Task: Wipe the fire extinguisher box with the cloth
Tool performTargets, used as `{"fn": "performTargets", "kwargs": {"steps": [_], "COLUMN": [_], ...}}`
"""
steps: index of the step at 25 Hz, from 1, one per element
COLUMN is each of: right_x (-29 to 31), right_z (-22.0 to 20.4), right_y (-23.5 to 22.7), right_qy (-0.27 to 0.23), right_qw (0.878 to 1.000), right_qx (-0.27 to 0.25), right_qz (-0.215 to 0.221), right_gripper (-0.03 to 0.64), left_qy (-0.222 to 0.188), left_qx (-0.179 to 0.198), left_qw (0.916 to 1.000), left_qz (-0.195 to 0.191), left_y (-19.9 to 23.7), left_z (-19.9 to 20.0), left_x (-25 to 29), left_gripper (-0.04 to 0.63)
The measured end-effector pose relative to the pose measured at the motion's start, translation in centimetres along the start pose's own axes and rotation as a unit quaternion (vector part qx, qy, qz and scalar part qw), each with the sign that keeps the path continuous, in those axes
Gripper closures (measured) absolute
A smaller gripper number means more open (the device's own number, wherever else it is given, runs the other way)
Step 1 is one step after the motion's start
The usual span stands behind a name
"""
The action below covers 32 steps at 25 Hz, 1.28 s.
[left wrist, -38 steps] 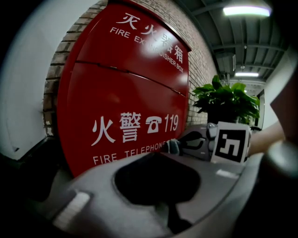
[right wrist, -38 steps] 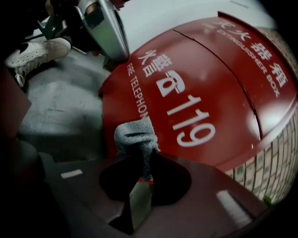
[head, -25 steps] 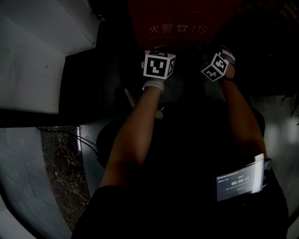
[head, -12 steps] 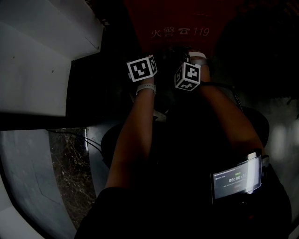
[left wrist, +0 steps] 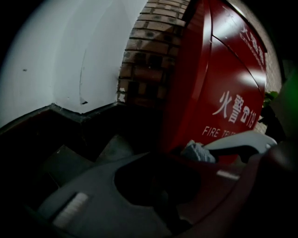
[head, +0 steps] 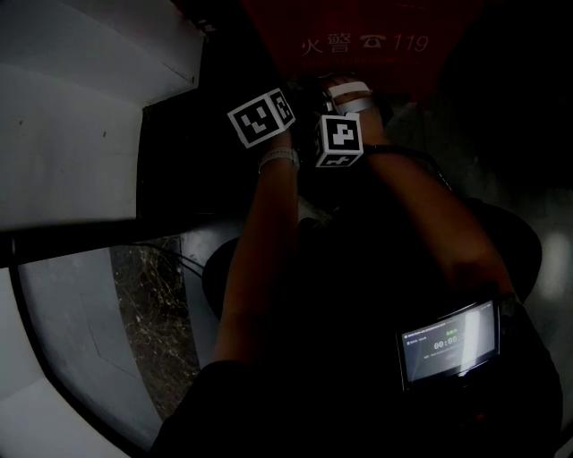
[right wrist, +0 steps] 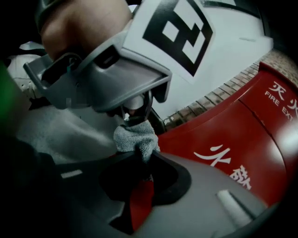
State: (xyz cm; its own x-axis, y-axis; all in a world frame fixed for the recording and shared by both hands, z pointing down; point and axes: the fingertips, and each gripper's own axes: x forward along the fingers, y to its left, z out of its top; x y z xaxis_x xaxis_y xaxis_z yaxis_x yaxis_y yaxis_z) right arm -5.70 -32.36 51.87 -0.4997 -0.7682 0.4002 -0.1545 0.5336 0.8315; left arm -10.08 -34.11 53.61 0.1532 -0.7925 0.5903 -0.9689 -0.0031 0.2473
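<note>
**Two grippers, one little cloth**

Both ends of the cloth point(right wrist: 136, 138) are taken. Your right gripper point(right wrist: 139, 160) is pinching the lower end, and your left gripper point(right wrist: 134, 114) looks clamped on the top.

It's soft, light and floppy, so I'd grab a bunched wad, not a corner.

The fire extinguisher box point(head: 376, 27) sits top centre of the head view, probably stiff and smooth. That view is too dark to show the cloth, and the box's edges run out of frame.

The floor point(head: 72, 358) is showing pale grey, with a dark speckled stone strip point(head: 152, 313) running through it. A thin black cable point(head: 179, 266) is lying at the strip's far end.
</note>
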Motion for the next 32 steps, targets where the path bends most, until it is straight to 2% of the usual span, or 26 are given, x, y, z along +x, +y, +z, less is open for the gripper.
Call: {"fn": "performTargets", "kwargs": {"steps": [9, 12, 17, 23, 28, 32], "right_x": [0.3, -0.2, -1.5, -3.1, -4.4, -5.3], "right_z": [-3.7, -5.2, -8.5, -11.9, -14.8, -16.9], "right_y": [0.3, 0.3, -0.1, -0.6, -0.9, -1.0], "right_qy": [0.02, 0.043, 0.089, 0.133, 0.17, 0.201], "right_qw": [1.0, 0.999, 0.995, 0.989, 0.982, 0.974], "right_qx": [0.019, 0.023, 0.044, 0.067, 0.085, 0.104], "right_qz": [0.006, 0.006, 0.002, -0.01, -0.013, -0.013], "right_gripper": [0.569, 0.569, 0.569, 0.569, 0.569, 0.569], "left_qy": [0.011, 0.013, 0.029, 0.039, 0.026, 0.017], "left_qx": [0.023, 0.057, 0.126, 0.156, 0.198, 0.199], "left_qw": [0.9997, 0.9978, 0.9854, 0.9665, 0.9509, 0.9483], "left_qz": [-0.006, -0.032, -0.111, -0.2, -0.237, -0.247], "left_y": [-1.5, -3.9, -8.8, -12.6, -15.1, -15.5], "left_z": [-1.1, -1.6, -2.9, -4.4, -4.1, -3.8], "left_x": [1.2, 1.1, 1.1, 0.5, -0.8, -1.4], "left_gripper": [0.594, 0.594, 0.594, 0.594, 0.594, 0.594]}}
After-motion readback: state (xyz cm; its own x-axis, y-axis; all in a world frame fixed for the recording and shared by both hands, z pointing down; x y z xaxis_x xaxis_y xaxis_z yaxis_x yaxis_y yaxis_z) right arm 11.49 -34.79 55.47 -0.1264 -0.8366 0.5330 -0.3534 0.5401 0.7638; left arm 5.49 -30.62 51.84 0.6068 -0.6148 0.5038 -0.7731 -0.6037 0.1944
